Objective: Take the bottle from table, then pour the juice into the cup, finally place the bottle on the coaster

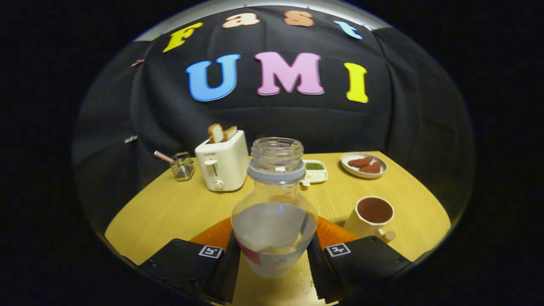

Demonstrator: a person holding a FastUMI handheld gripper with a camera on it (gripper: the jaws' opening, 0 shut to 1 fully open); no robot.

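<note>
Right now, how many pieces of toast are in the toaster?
2. Both toast slices stick out of the toaster, side by side, beyond the bottle that the gripper holds. More may sit hidden inside.

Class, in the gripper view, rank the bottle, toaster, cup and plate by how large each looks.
1. Clear glass bottle, between the gripper's fingers; nearness inflates it.
2. White toaster.
3. Cream cup and round white plate look alike; left unranked.
</note>
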